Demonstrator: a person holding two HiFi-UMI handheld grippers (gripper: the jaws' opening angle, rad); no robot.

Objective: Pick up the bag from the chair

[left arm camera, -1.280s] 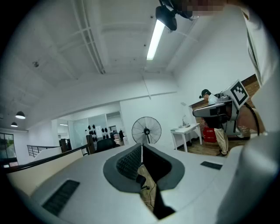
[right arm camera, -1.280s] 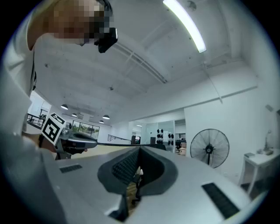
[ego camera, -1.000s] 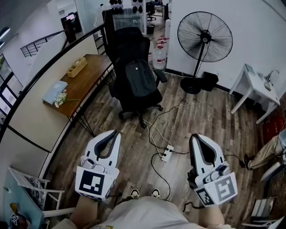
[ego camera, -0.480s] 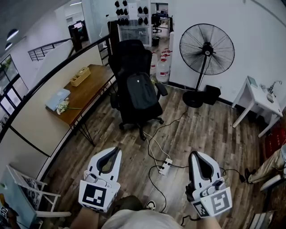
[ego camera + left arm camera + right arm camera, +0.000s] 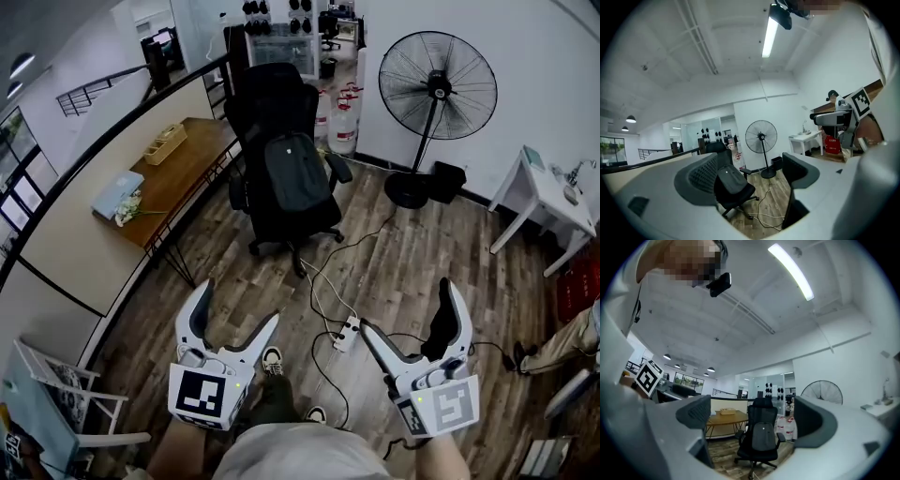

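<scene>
Where bag (image 5: 296, 172) leans on chair (image 5: 279, 98), wood floor (image 5: 422, 258) around.

A wood-plank floor (image 5: 422, 246) spreads ahead of the left claw (image 5: 239, 302) and the right claw (image 5: 410, 305), with a white power strip (image 5: 349, 330) lying on it between them. Ahead of the right claw, a black pedestal fan (image 5: 436, 80) stands against a white wall (image 5: 544, 75). Clear water jugs (image 5: 342, 131) stand at the wall's foot. A small white table (image 5: 548, 187) sits off to that claw's right. Ahead and left of the left claw, a wooden counter (image 5: 178, 173) runs along a black-railed partition (image 5: 80, 239). A long ceiling light (image 5: 769, 35) glows overhead.
</scene>
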